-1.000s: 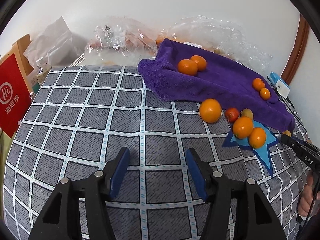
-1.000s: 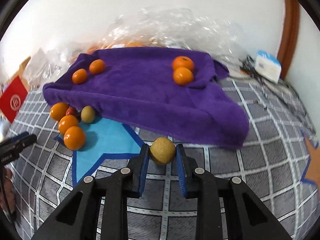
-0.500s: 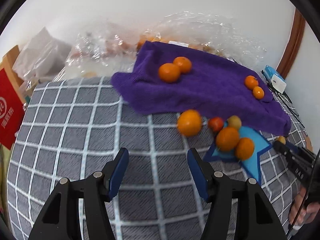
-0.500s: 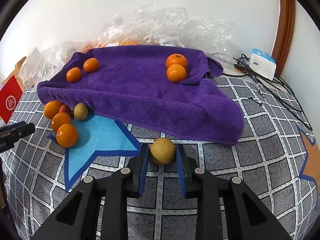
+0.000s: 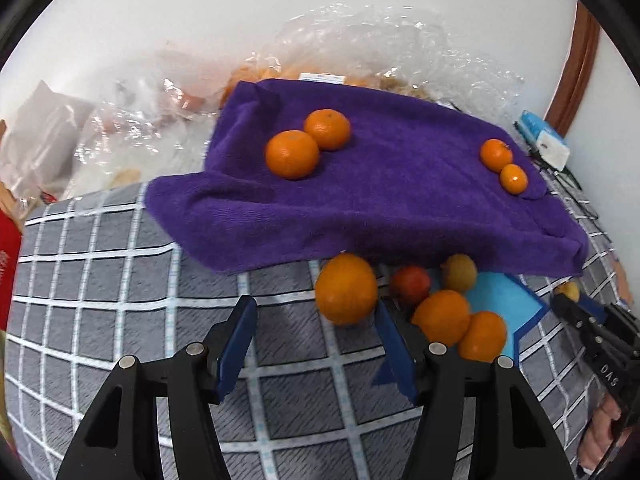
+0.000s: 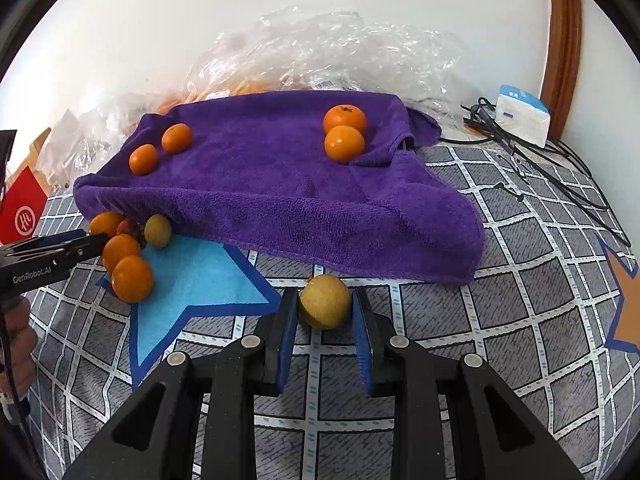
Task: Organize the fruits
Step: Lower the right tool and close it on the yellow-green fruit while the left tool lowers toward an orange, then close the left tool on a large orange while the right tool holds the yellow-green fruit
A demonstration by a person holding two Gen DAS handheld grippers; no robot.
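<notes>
A purple towel (image 5: 384, 200) (image 6: 280, 192) lies on the grey checked cloth with two pairs of mandarins on it. A loose group sits at its front edge: a large orange (image 5: 346, 288), a red fruit (image 5: 410, 284), a yellow-green fruit (image 5: 459, 272) and two more oranges (image 5: 442, 318). My left gripper (image 5: 316, 344) is open, just short of the large orange. My right gripper (image 6: 325, 320) is shut on a yellow-green fruit (image 6: 325, 301), low over the cloth in front of the towel. The right gripper also shows in the left wrist view (image 5: 576, 304).
Crinkled clear plastic bags (image 6: 320, 48) with more fruit lie behind the towel by the wall. A white and blue box (image 6: 522, 114) and black cables (image 6: 560, 172) are at the back right. A red bag (image 6: 22, 212) stands at the left. A blue star patch (image 6: 192, 280) marks the cloth.
My left gripper has moved forward and right toward the loose fruit group, jaws still open. My right gripper has held the yellow-green fruit almost still.
</notes>
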